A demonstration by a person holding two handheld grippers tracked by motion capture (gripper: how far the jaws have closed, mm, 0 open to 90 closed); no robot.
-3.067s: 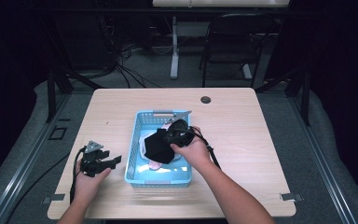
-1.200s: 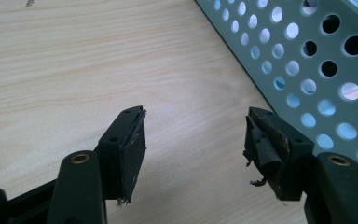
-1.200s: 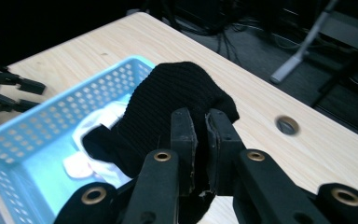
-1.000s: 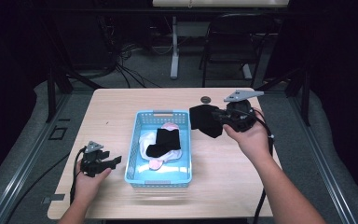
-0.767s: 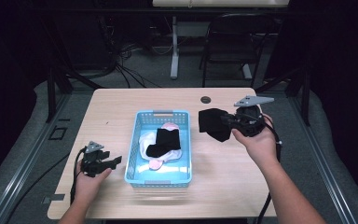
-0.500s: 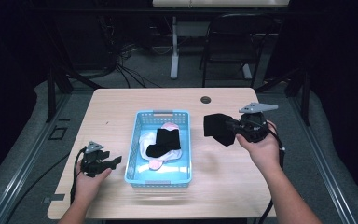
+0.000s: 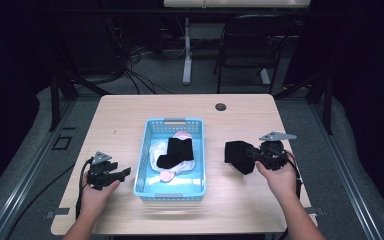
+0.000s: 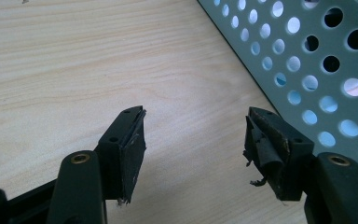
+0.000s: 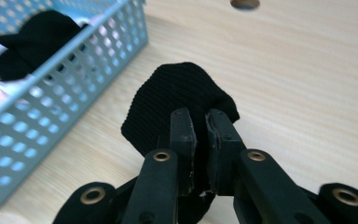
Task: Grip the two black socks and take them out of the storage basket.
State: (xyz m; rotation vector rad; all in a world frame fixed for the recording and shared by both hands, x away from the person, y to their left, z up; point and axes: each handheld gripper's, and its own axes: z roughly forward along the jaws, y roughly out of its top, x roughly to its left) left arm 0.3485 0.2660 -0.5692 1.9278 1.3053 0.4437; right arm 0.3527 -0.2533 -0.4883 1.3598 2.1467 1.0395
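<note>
We are gripping a black sock (image 9: 177,100) in the right gripper (image 9: 199,122), its pinched edge hidden between the jaws, right of the blue basket (image 7: 198,150), while the left gripper (image 8: 193,142) is gaping empty.

A basket (image 7: 143,150) sits mid-table (image 7: 130,110), with 1 sock (image 7: 176,152) lying in it on top of other cloth items (image 7: 156,150). Right of the basket, the right tongs (image 7: 252,152) grip a 2nd sock (image 7: 237,156) low over the table. The left tongs (image 7: 122,172) rest left of the basket. A round hole (image 7: 220,106) lies behind.
</note>
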